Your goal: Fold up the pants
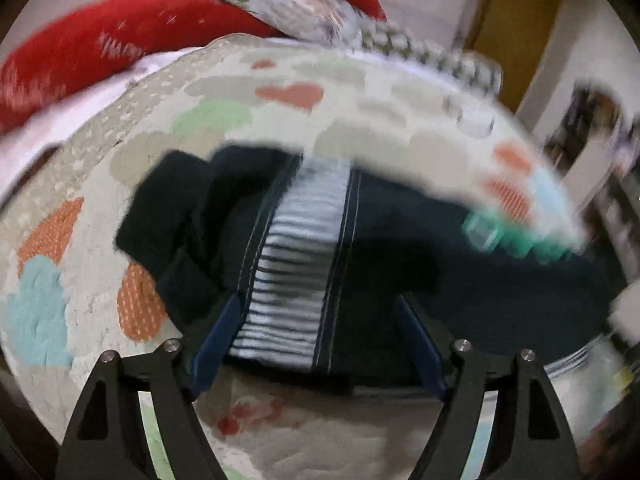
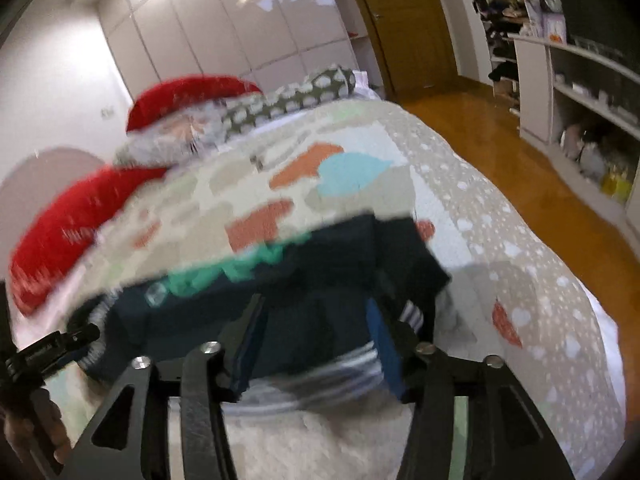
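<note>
The dark navy pants (image 1: 400,248) lie on the patterned quilt (image 1: 168,120) of the bed, already bunched into a fairly compact shape, with a striped white-and-grey ribbed band (image 1: 292,264) running down the middle in the left wrist view and teal lettering (image 1: 520,240) near their far edge. The left gripper (image 1: 320,320) hangs just over the near edge with its blue pads (image 1: 216,340) spread wide, one on each side of the striped band, and nothing pinched between them. The right gripper (image 2: 316,340) is likewise spread, its pads straddling the near hem where the stripes (image 2: 320,376) show; whether either pad touches cloth cannot be told through the blur. This looks like the moment of taking hold for a fold, so both pairs of pads should come down onto the same edge, catch every layer rather than only the top one, and close at matching positions so the edge lifts level. Carrying it over evenly toward the far side should keep the striped band from twisting. Red pillows (image 2: 60,240) and a spotted bolster (image 2: 304,92) lie well beyond, out of the way.
</note>
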Demonstrator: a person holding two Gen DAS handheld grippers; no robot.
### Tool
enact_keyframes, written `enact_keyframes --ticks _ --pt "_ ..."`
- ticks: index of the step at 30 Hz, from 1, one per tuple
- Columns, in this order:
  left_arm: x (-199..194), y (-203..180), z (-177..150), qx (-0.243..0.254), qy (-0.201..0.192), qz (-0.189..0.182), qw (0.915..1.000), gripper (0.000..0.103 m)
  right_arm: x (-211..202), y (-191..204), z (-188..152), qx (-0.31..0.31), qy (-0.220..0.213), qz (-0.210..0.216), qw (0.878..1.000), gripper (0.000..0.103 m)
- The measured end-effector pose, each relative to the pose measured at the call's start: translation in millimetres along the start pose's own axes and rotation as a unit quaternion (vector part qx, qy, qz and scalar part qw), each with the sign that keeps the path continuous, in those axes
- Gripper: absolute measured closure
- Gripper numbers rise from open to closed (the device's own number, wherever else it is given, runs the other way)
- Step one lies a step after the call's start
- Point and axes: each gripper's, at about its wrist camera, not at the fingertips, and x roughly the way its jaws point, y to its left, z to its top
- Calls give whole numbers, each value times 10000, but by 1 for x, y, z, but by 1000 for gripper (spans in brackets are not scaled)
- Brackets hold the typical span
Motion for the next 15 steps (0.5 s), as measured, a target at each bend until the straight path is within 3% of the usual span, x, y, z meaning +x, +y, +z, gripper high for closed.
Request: enact_keyframes --ticks 2,4,6,8,12,15 --pt "-9 -11 -6 365 -119 252 9989 24 17 -1 -9 -166 381 -176 9990 42" --pt "-27 -12 -3 305 -145 -222 9992 24 9 -2 -9 -217 267 -95 9994 42" --pt "-42 -12 5 176 -166 -678 9974 24 -10 -9 -2 -11 -18 268 9996 42" --pt "-56 -18 15 264 -270 -938 9949 24 -25 -18 3 145 -274 280 9991 40" --pt "-70 -57 33 969 -451 -1116 9880 20 -34 -51 3 638 -377 113 9972 40" --pt "-58 -98 52 1371 0 -1641 9769 20 -30 -75 -5 1036 -216 161 9943 40"
